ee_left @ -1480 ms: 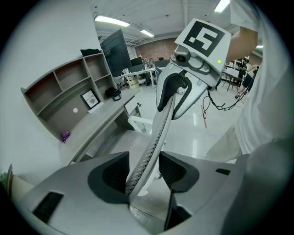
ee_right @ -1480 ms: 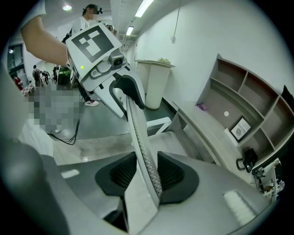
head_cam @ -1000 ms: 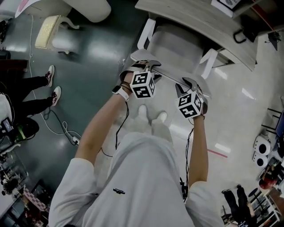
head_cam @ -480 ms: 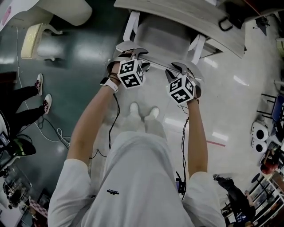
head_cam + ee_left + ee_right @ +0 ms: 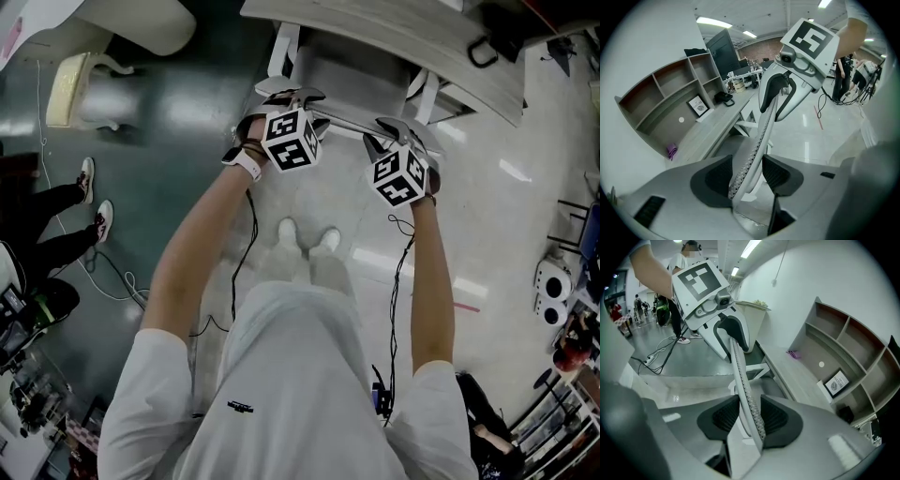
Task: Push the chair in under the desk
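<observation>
Left tongs (image 5: 747, 174) and right tongs (image 5: 750, 417) are each clenched on the top rim of the chair (image 5: 356, 77) back, one toward each end. The chair's seat lies partly under the near edge of the bench (image 5: 422, 42), and its back stands just outside that edge.

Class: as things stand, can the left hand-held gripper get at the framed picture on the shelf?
Probably not: the left hand-held gripper grips the chair back, which with the desk blocks the framed picture.
</observation>
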Tool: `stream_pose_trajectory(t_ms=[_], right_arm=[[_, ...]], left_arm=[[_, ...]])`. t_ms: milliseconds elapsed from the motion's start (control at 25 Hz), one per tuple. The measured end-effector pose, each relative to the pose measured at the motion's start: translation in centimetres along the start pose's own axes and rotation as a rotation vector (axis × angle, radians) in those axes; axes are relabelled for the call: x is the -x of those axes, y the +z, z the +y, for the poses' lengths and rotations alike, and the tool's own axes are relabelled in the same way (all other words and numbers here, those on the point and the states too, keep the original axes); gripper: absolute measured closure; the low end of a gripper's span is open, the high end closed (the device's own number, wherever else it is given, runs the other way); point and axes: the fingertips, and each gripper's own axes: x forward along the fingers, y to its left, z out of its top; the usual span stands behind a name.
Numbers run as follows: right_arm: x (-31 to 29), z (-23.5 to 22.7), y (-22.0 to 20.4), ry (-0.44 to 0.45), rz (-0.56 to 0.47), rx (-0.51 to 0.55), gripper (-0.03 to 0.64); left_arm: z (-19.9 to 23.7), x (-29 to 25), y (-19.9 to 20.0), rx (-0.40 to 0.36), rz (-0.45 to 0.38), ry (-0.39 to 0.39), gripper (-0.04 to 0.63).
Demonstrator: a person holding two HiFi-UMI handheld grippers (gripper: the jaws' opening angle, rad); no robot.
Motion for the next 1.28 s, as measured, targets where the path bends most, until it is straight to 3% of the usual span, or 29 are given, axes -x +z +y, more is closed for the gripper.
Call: stream_pose_trajectory(t_ms=[1280], right_arm=[[-5.6, -13.4, 2.0, -0.089, -0.035, 0.102, 0.465]], left_arm=[[12.4, -6.7, 4.0, -0.042, -0.023, 0.071, 0.396]])
